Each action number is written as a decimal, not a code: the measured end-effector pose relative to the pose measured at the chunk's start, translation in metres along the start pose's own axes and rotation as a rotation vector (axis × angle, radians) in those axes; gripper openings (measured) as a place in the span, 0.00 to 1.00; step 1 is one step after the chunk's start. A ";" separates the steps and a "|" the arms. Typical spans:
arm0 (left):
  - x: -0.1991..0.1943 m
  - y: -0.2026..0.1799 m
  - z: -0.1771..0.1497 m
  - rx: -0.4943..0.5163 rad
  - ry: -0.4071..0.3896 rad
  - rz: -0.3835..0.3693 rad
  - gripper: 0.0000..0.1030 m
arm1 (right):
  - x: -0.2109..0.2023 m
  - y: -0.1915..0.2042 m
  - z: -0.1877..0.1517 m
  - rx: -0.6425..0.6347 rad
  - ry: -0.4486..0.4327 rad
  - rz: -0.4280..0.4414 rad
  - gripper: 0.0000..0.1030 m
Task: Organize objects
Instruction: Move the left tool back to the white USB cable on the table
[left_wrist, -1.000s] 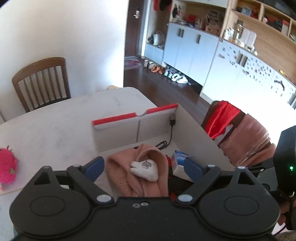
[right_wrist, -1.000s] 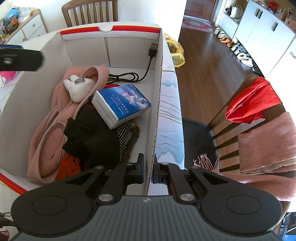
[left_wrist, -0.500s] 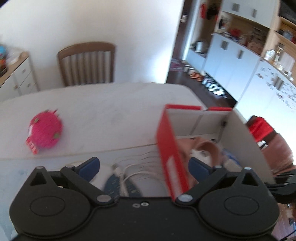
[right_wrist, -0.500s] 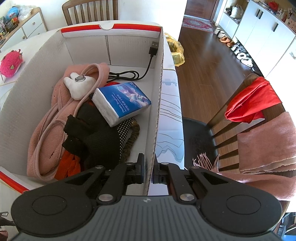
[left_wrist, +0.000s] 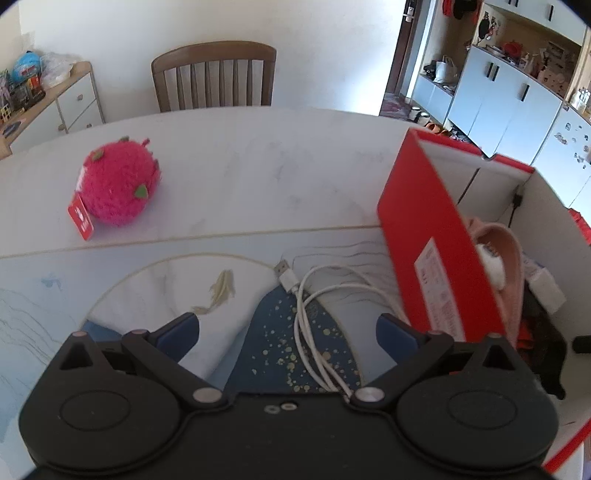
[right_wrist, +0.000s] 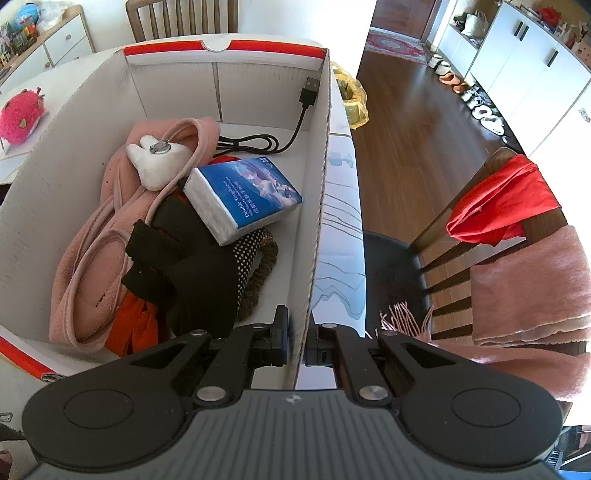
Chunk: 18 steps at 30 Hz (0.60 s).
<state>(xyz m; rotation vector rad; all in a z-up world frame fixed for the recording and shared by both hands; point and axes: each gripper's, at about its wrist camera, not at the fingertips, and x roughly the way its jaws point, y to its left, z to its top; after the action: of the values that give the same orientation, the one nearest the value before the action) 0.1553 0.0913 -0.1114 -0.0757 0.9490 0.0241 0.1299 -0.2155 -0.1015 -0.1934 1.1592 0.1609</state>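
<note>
Left gripper, jaws apart, above white cable on counter; right gripper clamps box wall.

White walls, dark wood floor — wooden chair, pale cabinets.

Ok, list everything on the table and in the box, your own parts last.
box: one, red outside, white inside, on the table.
white cable: one, on the mat beside the box.
plush toy: one, pink, on the table.
black cable: one, in the box.
tissue pack: one, blue, in the box.
pink garment: one, in the box.
white charm: one, on the garment.
black fabric: in the box.
left claw: open, above the white cable.
right claw: shut on the box wall.
</note>
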 end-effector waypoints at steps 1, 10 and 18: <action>0.004 0.000 -0.002 -0.001 0.006 0.004 0.98 | 0.000 0.000 0.000 0.000 0.000 0.000 0.06; 0.022 -0.006 -0.009 0.013 0.026 0.030 0.87 | -0.001 0.000 -0.001 -0.005 0.005 -0.005 0.06; 0.034 -0.008 -0.006 0.005 0.053 0.007 0.69 | -0.001 0.001 -0.001 -0.007 0.007 -0.007 0.06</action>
<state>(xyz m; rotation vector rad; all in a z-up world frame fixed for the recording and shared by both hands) 0.1700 0.0825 -0.1420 -0.0690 1.0022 0.0268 0.1284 -0.2146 -0.1008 -0.2037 1.1646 0.1583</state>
